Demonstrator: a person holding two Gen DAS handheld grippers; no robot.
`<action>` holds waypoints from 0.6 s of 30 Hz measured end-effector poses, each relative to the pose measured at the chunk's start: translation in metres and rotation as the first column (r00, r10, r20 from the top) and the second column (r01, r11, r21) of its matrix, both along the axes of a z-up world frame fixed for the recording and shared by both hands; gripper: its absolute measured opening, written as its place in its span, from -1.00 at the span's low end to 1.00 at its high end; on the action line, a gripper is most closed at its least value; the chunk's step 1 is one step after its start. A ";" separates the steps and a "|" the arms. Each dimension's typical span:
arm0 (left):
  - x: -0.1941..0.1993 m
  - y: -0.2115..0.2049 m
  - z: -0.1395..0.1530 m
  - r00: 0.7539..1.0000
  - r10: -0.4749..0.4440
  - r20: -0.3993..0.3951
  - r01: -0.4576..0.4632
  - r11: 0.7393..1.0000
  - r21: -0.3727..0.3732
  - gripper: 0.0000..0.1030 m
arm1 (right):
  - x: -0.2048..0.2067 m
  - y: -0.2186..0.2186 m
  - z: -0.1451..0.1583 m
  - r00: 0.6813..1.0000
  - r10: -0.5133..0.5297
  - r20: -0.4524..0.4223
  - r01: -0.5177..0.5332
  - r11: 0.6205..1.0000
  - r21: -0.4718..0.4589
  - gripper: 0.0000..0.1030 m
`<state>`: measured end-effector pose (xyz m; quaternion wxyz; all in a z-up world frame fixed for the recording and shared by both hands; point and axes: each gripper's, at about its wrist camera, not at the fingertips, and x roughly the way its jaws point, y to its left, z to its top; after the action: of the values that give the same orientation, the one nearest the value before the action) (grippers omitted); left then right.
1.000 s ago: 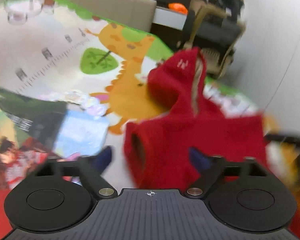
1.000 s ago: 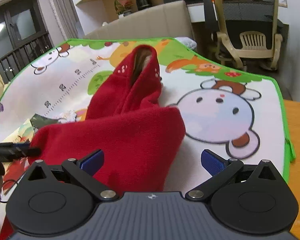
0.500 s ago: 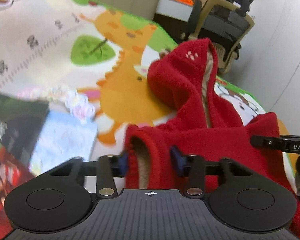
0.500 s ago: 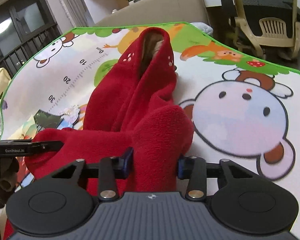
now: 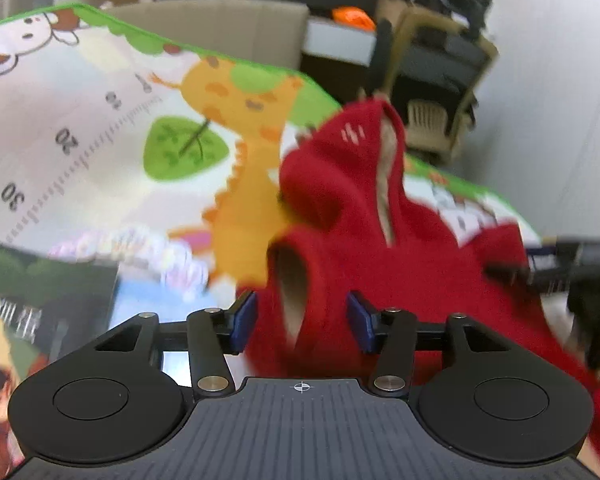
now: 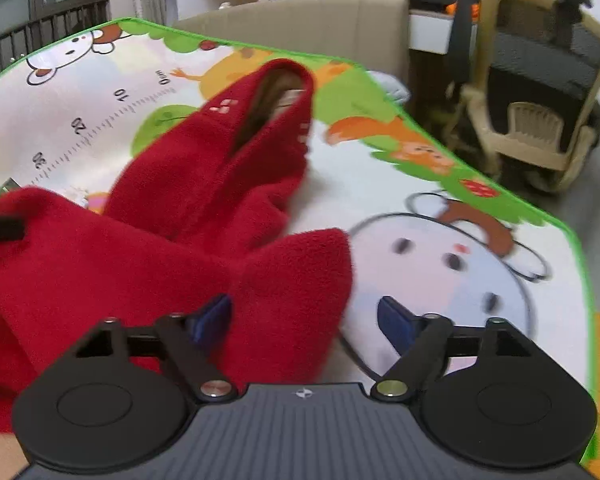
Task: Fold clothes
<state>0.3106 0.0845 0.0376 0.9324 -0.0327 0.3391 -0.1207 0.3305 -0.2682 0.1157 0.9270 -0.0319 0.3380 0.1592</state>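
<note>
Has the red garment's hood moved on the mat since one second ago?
Yes. In the right wrist view the hood tipped leftward, toward the printed ruler on the mat.

A printed ruler scale (image 6: 100, 128) runs across the cartoon play mat (image 6: 380, 184). In the right wrist view its numbers read "0cm" at the top end, then "10", "20" and "30" farther down. In the left wrist view the same scale (image 5: 60, 168) shows "20" and "30" clearly, and a blurred figure above them that is probably "10". White lettering on a dark printed sheet (image 5: 20, 316) at the lower left is too smeared to read.
</note>
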 end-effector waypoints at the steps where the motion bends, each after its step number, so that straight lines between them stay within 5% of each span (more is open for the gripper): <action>1: -0.004 0.005 -0.001 1.000 -0.002 -0.019 0.002 1.000 -0.028 0.24 | -0.007 -0.006 0.003 1.000 -0.015 0.004 0.015 1.000 0.013 0.56; 4: -0.016 0.018 -0.003 0.997 -0.006 -0.079 -0.005 0.992 -0.128 0.54 | -0.037 -0.012 0.015 0.997 -0.023 0.074 0.025 0.999 -0.030 0.56; 7: -0.034 0.024 -0.009 0.989 -0.028 -0.142 -0.001 0.979 -0.203 0.60 | -0.067 -0.017 0.024 0.994 0.019 0.111 -0.012 0.998 -0.059 0.57; 11: -0.077 0.018 -0.014 0.981 -0.093 -0.168 0.065 0.984 -0.165 0.71 | -0.100 -0.022 0.028 0.994 0.047 0.097 -0.043 0.998 -0.048 0.58; 18: -0.161 0.015 -0.001 0.984 -0.164 -0.071 0.160 0.985 -0.059 0.85 | -0.165 -0.011 0.035 0.986 0.126 0.107 -0.121 0.991 -0.052 0.66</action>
<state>0.1491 0.0993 0.0368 0.9048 -0.0342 0.3725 -0.2036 0.1653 -0.2792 0.1507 0.9316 -0.0824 0.2873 0.2067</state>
